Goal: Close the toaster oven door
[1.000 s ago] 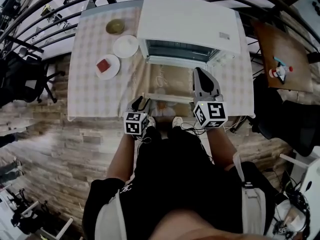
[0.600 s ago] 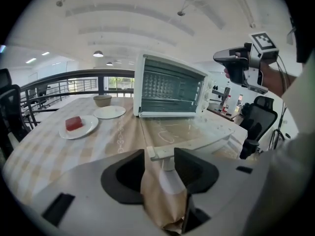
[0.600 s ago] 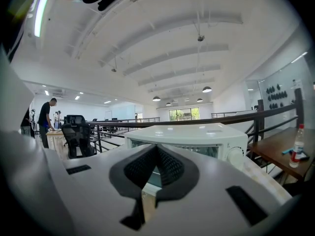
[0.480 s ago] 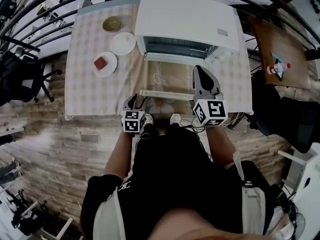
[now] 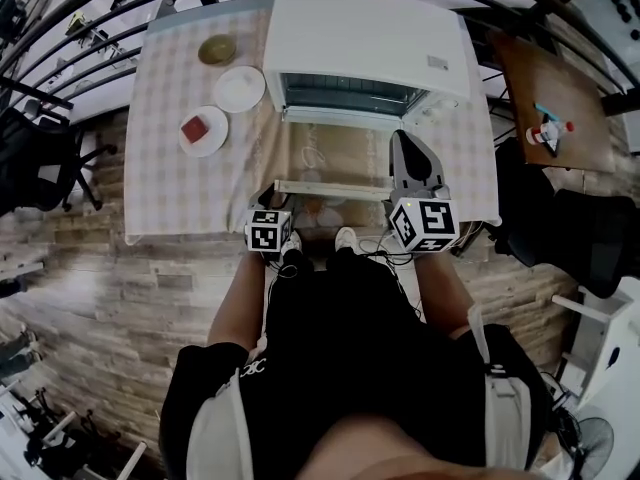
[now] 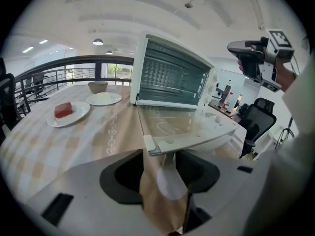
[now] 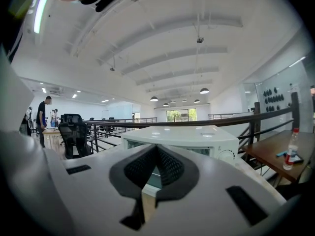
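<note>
The white toaster oven (image 5: pixel 365 43) stands at the back of the table with its glass door (image 5: pixel 335 153) folded down flat. The door's handle (image 5: pixel 330 190) reaches the table's front edge. My left gripper (image 6: pixel 165 173) sits low at that edge, under the handle's left end (image 6: pixel 152 146). Its jaws are opening. Only hanging tablecloth lies between them, and nothing is gripped. In the head view mostly its marker cube (image 5: pixel 268 232) shows. My right gripper (image 5: pixel 412 148) hovers above the door's right side, shut and empty, pointing at the oven (image 7: pixel 187 141).
Left of the oven are a plate with a red piece (image 5: pixel 203 130), an empty white plate (image 5: pixel 240 89) and a small bowl (image 5: pixel 217 49). A wooden side table (image 5: pixel 560 93) with a bottle stands to the right. A black railing runs behind the table, and office chairs stand around.
The left gripper has sunk lower at the table's front edge, so its jaws now hide behind its cube. The right gripper has hardly moved.
</note>
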